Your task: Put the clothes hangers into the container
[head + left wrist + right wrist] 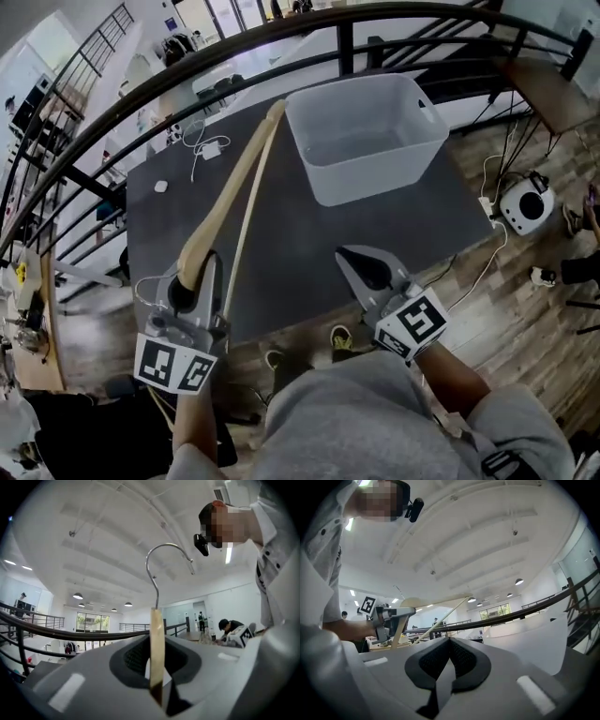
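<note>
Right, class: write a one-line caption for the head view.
Left gripper grips a pale wooden clothes hanger pointing towards a translucent white plastic container.

Wooden hanger (234,183), pale tan with a thin lower bar, is gripped at one end in the left claw (192,281) and held above the dark surface (300,253). Its far end reaches the container's left corner. Its metal hook (164,559) curves overhead. Container (370,178) is a translucent white tub, upright, open-topped, at the surface's far side.
</note>
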Action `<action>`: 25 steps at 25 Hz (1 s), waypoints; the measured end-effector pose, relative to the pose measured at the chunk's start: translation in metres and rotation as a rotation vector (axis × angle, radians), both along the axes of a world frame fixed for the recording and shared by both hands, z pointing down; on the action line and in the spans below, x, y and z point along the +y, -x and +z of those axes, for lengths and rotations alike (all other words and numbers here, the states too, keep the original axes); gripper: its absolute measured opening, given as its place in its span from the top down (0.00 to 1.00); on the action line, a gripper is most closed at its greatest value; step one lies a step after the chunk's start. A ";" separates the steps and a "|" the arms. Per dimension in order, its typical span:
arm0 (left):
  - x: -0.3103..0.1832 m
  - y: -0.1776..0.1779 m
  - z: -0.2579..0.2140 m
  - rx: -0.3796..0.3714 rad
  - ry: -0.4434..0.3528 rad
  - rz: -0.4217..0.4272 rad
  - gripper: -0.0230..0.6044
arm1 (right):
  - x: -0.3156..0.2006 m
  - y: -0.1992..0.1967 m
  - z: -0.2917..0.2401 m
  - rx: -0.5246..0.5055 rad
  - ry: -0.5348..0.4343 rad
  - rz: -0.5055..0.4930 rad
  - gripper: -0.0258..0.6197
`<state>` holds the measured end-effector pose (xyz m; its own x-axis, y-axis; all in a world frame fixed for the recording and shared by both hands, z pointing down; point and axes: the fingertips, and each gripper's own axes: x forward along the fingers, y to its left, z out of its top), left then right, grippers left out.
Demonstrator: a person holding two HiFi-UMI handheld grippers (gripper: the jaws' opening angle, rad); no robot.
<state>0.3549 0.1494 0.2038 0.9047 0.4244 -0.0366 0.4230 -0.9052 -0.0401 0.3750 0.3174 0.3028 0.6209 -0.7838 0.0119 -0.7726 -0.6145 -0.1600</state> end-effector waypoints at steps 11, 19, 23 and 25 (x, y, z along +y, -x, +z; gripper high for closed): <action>0.112 -0.129 -0.078 0.137 0.065 0.173 0.88 | 0.093 -0.021 0.003 -0.012 -0.003 0.226 0.96; 0.180 -0.228 -0.119 0.163 0.182 0.273 0.88 | 0.149 -0.042 0.004 -0.030 -0.001 0.356 0.96; 0.211 -0.272 -0.106 0.163 0.187 0.286 0.88 | 0.177 -0.060 0.003 -0.035 -0.005 0.390 0.96; 0.223 -0.291 -0.085 0.144 0.162 0.291 0.88 | 0.187 -0.069 0.008 -0.045 -0.006 0.403 0.96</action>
<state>0.6456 0.3728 0.1186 0.7278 0.6414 -0.2426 0.6640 -0.7475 0.0158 0.4438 0.5044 0.3108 0.8773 -0.4781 0.0422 -0.4623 -0.8655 -0.1928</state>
